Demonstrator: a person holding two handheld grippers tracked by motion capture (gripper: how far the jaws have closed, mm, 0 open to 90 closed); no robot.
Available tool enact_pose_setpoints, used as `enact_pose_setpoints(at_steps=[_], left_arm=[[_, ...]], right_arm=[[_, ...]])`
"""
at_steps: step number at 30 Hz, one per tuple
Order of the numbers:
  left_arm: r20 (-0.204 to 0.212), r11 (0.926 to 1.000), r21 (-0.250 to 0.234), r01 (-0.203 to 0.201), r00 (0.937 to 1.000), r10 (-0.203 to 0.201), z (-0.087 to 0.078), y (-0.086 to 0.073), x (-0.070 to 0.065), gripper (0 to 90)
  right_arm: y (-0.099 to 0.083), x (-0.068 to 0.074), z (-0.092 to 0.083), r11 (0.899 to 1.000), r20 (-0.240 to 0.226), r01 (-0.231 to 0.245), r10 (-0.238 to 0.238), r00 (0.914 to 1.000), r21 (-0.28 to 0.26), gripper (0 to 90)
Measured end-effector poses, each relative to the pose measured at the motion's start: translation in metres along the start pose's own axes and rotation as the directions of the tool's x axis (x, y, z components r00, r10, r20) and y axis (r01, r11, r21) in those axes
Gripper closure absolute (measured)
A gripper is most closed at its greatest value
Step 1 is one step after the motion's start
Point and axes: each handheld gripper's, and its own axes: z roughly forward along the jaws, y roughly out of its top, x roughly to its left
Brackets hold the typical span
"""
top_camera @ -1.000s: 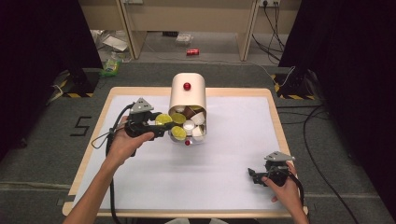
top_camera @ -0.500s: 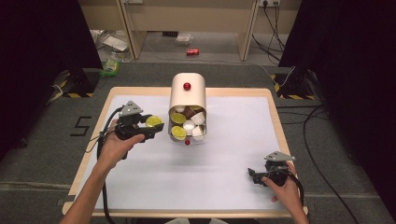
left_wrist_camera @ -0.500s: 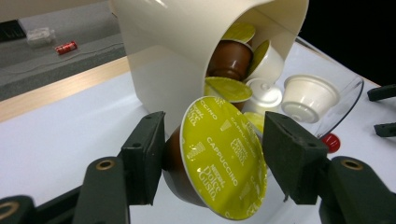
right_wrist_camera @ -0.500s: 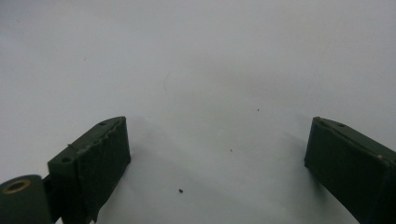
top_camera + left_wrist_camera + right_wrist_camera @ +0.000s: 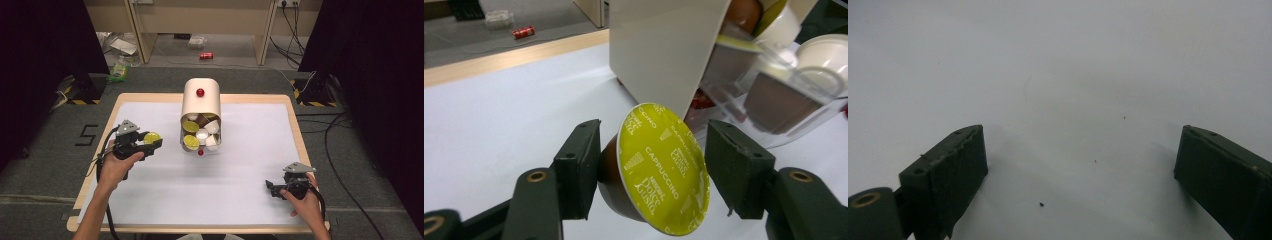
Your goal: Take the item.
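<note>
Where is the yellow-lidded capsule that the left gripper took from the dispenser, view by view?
High view: yellow-lidded capsule left of centre, between the left gripper jaws, left of the dispenser.
Left gripper view: bottom centre, lid facing the camera, clamped between both jaws.
Right gripper view: a different stretch of white table, open jaws.
Shared landmark: the cream dispenser, upper centre in the left gripper view.
</note>
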Motion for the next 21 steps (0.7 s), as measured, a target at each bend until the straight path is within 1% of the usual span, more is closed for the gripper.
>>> enact_pose_setpoints(at_steps=[3, 7, 15, 19, 21], left_arm=[[-0.002, 0.9998, 0.003, 0.018, 0.9998, -0.018, 0.003, -0.007, 0.003, 40.3], [-0.019, 0.9995, 0.017, 0.025, 0.9995, -0.025, 0.009, -0.015, 0.006, 40.2], [-0.027, 0.9975, 0.042, 0.057, 0.9981, -0.056, 0.02, -0.032, 0.012, 40.3], [-0.032, 0.9966, 0.053, 0.063, 0.9976, -0.061, 0.025, -0.039, 0.016, 40.2], [-0.043, 0.9958, 0.061, 0.068, 0.9969, -0.065, 0.028, -0.042, 0.018, 40.2]], right_arm=[[0.0, 0.0, 0.0, 1.0, 0.0, 0.001, -0.001, 1.0, 0.0, 7.2], [0.0, 0.0, 0.0, 1.0, 0.0, 0.0, 0.0, 1.0, 0.0, 7.2], [0.0, 0.0, 0.0, 1.0, 0.0, 0.0, 0.0, 1.0, 0.0, 7.2], [0.0, 0.0, 0.0, 1.0, 0.0, 0.0, 0.0, 1.0, 0.0, 7.2], [0.0, 0.0, 0.0, 1.0, 0.0, 0.0, 0.0, 1.0, 0.0, 7.2]])
